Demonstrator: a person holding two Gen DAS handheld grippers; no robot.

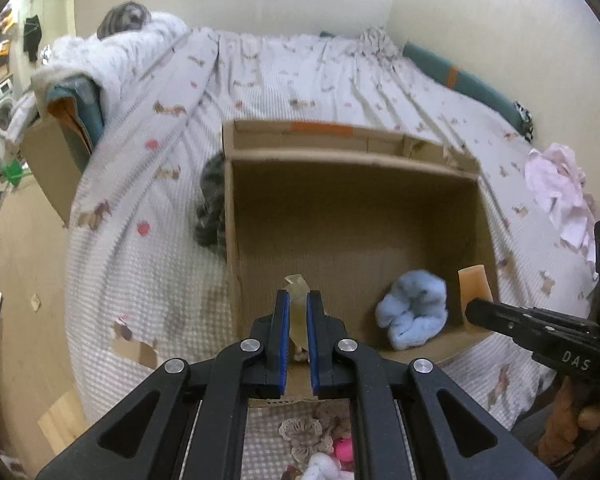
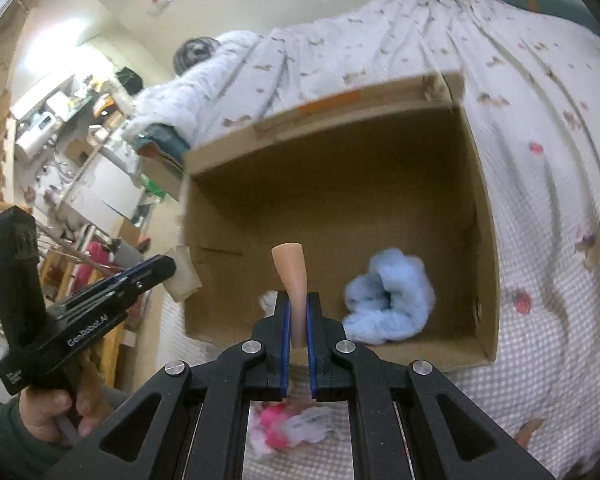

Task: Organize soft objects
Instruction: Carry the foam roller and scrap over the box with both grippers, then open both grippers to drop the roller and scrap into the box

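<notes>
Looking along the left gripper (image 1: 298,300), I see its blue pads pinched tight on a thin, pale yellowish, half-clear strip (image 1: 297,305) that stands up just past the tips, hanging over the near rim of the open cardboard box (image 1: 352,216) on the bed (image 1: 148,184). It looks limp and very light, so the pinch low on its length seems about right; taken any nearer the end, it might slip out. A fluffy blue bundle (image 1: 413,312) lies in the box's near right corner, and the other tool (image 1: 532,332) comes in from the right with a peach piece (image 1: 474,286) at its tip. A dark striped cloth (image 1: 213,204) lies against the box's left wall, a pink garment (image 1: 560,188) sits well off to the right, and more small soft things (image 1: 320,440) wait on the cover below the tool.

From the right gripper (image 2: 298,304), the jaws are likewise clamped, here on the peach piece (image 2: 292,280), which flares at its top and holds itself upright: rubbery, I'd say, springier than cloth, and gripped at its narrow waist. It hovers over the front edge of the box (image 2: 340,184), beside the blue bundle (image 2: 388,300). That bundle looks plush and squashable, best taken by a fold. The left tool (image 2: 112,288) shows at the left, held in a hand (image 2: 56,416).
</notes>
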